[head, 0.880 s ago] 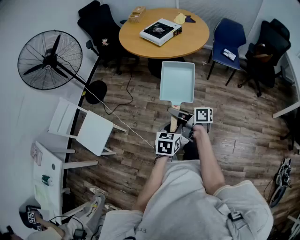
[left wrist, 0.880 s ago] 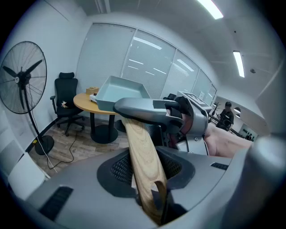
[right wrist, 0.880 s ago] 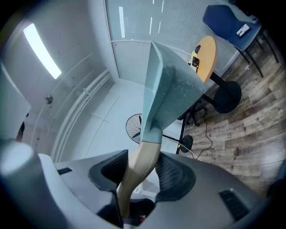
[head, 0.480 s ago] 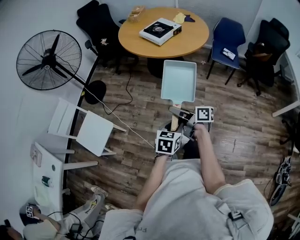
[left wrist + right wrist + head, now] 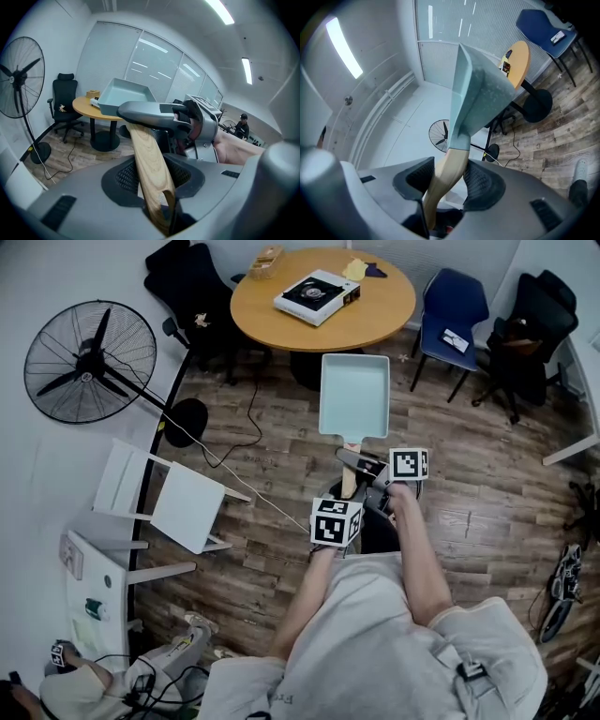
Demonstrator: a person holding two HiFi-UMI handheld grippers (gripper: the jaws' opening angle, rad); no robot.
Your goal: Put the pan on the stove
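Head view: mid-frame above the floor, the pale blue pan [image 5: 354, 395] is held by its wooden handle [image 5: 348, 482], on which the left gripper [image 5: 344, 502] and right gripper [image 5: 356, 465] are both clamped, so the carry is judged under way, and a level set-down is called for on the stove [image 5: 316, 294] on the round table [image 5: 380, 320] at the top.

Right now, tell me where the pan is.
Head view, centre: the pan hangs over the floor, handle in the left gripper and right gripper, short of the table with the stove.

Btw the pan [image 5: 354, 395] and the round table [image 5: 380, 315] you have open floor [image 5: 281, 413]. Tabletop is free to the R of the stove [image 5: 316, 294]. Black chair [image 5: 183, 282] blocks the L side, blue chair [image 5: 455, 310] the R; fan [image 5: 89, 362] stands further L.
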